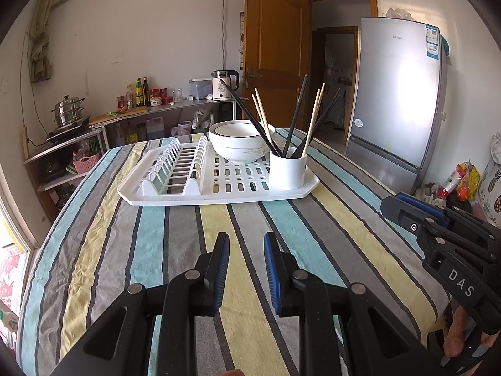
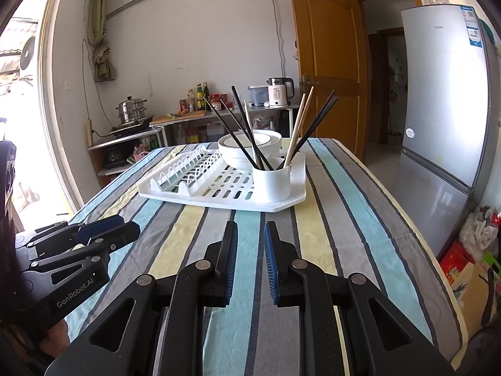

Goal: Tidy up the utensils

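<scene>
leaning chopsticks (image 1: 292,119) fan upward from white cup (image 1: 288,169).

Ahead of us on the worktop (image 1: 175,250) sits the drying rack (image 1: 194,199). In its right near corner stands the cup (image 1: 287,169) holding chopsticks (image 1: 296,116); bowls (image 1: 236,144) stack behind it, plate slots (image 1: 175,169) to their left.

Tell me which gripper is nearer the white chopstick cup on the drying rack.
Right, but only slightly. The right gripper hovers over the striped cloth, the white cup just ahead, slightly right. The left gripper sits beside it, with the cup further ahead and right.
</scene>
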The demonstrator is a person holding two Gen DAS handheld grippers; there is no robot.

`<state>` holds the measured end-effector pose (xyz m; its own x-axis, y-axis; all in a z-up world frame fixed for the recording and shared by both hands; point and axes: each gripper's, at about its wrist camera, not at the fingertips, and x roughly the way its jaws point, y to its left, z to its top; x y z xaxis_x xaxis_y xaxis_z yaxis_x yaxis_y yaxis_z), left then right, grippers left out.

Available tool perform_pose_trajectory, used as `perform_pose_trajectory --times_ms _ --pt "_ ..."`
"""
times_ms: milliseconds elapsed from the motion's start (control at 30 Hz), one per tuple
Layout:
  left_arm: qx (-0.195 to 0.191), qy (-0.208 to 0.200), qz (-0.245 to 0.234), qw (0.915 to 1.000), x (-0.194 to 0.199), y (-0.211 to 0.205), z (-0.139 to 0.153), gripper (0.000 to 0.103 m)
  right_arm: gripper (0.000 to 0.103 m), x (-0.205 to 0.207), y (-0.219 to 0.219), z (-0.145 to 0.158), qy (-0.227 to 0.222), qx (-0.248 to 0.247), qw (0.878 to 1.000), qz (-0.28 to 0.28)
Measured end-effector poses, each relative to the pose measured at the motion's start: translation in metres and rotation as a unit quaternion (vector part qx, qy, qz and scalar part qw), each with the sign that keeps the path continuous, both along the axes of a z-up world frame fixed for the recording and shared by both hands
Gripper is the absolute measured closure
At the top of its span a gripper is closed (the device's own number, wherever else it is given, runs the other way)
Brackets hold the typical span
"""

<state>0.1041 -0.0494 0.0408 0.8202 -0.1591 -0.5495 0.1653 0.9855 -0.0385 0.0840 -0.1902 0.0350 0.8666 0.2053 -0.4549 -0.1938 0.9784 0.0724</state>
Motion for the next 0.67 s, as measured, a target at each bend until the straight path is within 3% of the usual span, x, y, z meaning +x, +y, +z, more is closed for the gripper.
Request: perform_pose_trajectory --times_ms 667 --pt "0.004 0.003 0.01 0.9999 0.0029 0.0044 -0.0094 0.081 0.085 0.0028 0.0 -0.0043 0.004 -0.002 1.0 -0.001"
